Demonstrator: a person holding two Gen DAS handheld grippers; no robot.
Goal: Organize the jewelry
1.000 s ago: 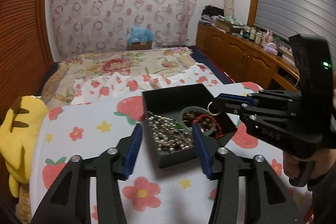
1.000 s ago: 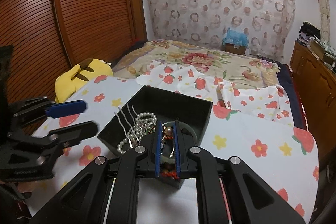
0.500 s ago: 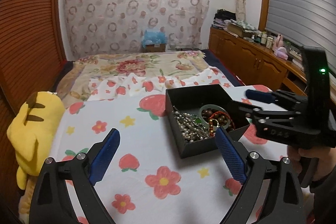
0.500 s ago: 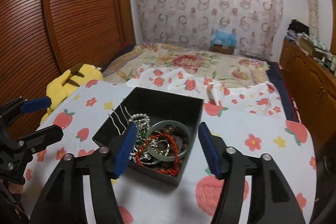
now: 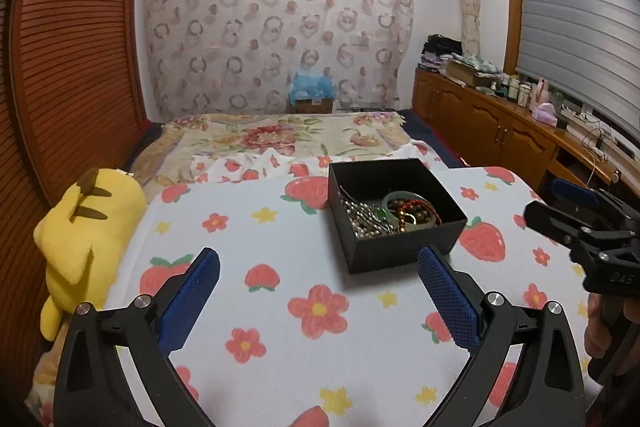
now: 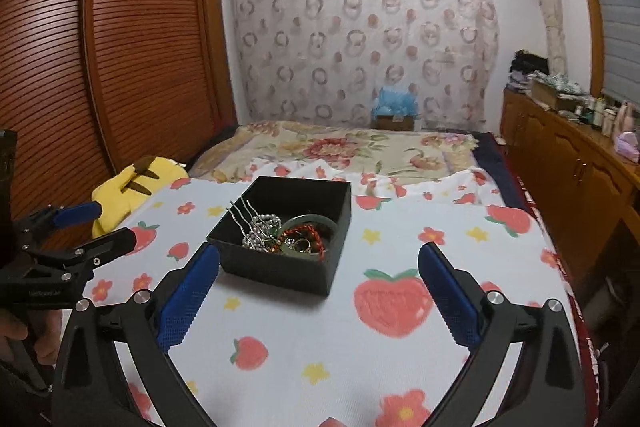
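Note:
A black open box [image 5: 412,247] [image 6: 276,269] stands on the strawberry-print cloth. It holds a pearl necklace [image 5: 362,223] [image 6: 260,231], a green bangle [image 5: 400,195] [image 6: 310,221], a red cord bracelet [image 6: 310,237], brown beads and a silver hairpin [image 6: 240,211]. My left gripper [image 5: 318,291] is open and empty, in front of the box and apart from it. My right gripper [image 6: 318,287] is open and empty, also short of the box. Each gripper shows in the other view, the right [image 5: 556,203] and the left [image 6: 98,227].
A yellow plush toy [image 5: 88,231] [image 6: 136,183] lies at the cloth's left edge by the brown slatted wardrobe [image 6: 100,67]. A flowered bed [image 5: 280,135] stretches behind. A wooden cabinet [image 5: 500,123] with bottles runs along the right wall.
Both grippers pulled back from the box. The right gripper, shut inside the box a second ago, has opened and left the jewelry in it. The left jaws have widened.

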